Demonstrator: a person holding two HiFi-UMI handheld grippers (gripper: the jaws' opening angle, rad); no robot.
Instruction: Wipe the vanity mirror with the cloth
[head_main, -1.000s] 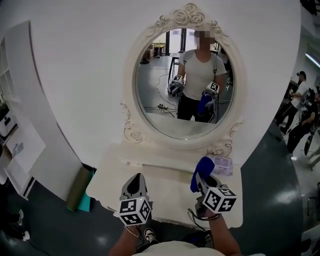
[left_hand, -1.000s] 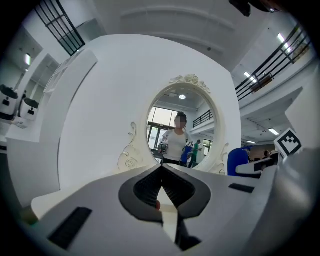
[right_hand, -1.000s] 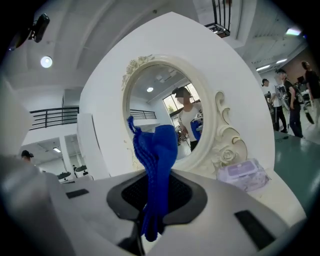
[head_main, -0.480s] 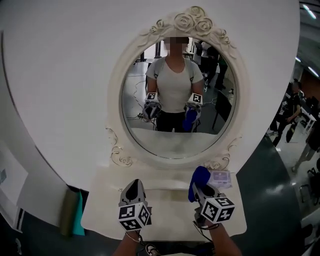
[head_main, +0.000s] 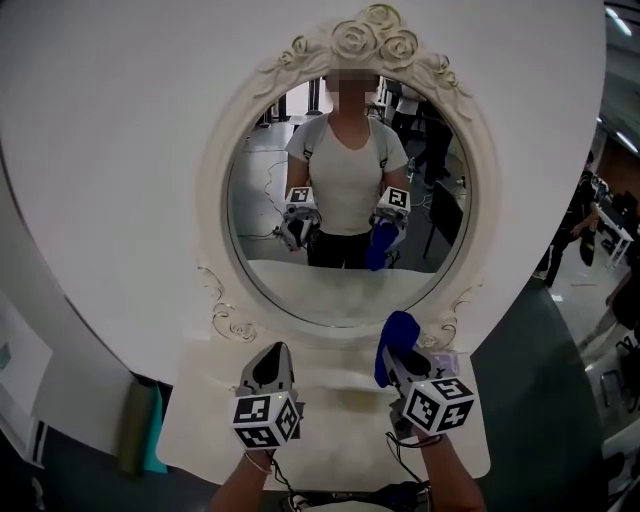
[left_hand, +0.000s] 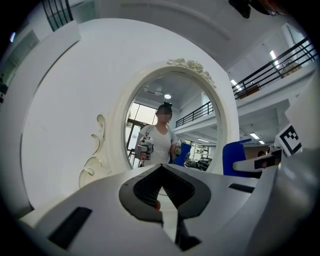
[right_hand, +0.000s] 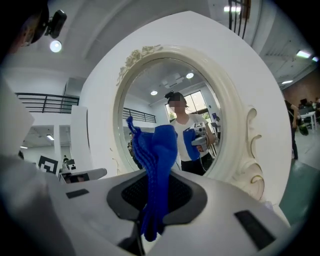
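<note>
Blue cloth (head_main: 398, 335), one, in right gripper (head_main: 396, 358); one mirror (head_main: 340, 282); left gripper (head_main: 271, 356) closed.

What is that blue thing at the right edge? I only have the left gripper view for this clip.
Observer: A blue cloth. The right gripper view shows the right gripper shut on it, with the cloth standing up out of the jaws.
Operator: Is it on the glass yet?
Observer: Seemingly not. In the head view the cloth sits low, in front of the lower frame of the mirror, over the vanity top.
Operator: And where is the left gripper in all this?
Observer: The head view puts the left gripper beside the right one over the vanity top, also below the glass.
</note>
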